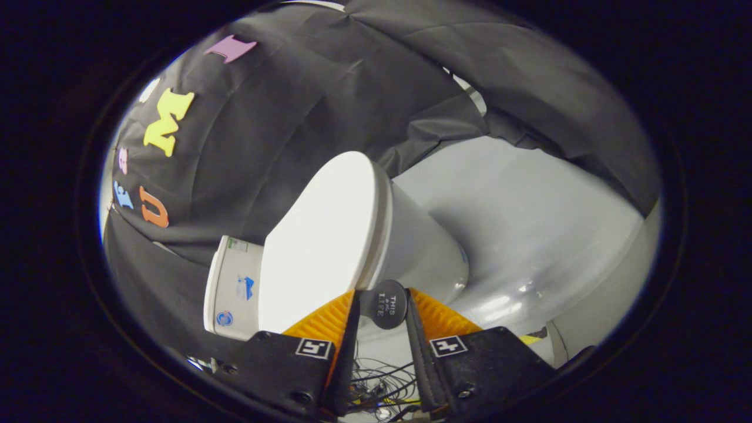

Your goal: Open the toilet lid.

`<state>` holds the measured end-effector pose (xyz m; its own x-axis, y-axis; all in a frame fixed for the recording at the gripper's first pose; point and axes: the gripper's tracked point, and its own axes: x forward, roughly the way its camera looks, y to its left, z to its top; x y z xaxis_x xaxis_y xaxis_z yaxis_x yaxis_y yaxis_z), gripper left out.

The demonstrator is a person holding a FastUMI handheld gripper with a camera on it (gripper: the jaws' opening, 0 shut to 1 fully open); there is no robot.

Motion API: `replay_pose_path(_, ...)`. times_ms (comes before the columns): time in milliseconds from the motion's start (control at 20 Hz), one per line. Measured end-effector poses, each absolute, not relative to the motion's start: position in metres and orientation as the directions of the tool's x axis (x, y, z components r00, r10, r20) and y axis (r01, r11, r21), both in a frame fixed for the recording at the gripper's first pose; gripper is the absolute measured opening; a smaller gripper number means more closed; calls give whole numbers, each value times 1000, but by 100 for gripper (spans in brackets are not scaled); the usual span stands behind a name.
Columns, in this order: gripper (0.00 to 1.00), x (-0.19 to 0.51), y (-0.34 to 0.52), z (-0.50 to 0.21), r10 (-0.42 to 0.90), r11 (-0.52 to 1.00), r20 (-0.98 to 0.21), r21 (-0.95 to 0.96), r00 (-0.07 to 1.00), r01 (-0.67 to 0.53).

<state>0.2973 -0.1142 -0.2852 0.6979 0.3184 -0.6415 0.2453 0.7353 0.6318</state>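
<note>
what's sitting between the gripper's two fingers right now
In the gripper view, a small dark round knob sits between the hand-held gripper fingers, pinched at the edge of the white toilet lid, which looks closed.

Whether the fingers [346,320] pressed the round dark tab [385,304] could not be told. The toilet lid [320,241] hid the seat's near edge; the tank [226,288] was partly covered.
</note>
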Motion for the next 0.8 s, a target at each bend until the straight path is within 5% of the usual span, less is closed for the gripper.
replay_pose_path(400, 16, 302, -117, -279, 313, 674, -597, 688, 738, 270)
replay_pose_path(800, 9, 302, -116, -272, 323, 655, -575, 709, 752, 261)
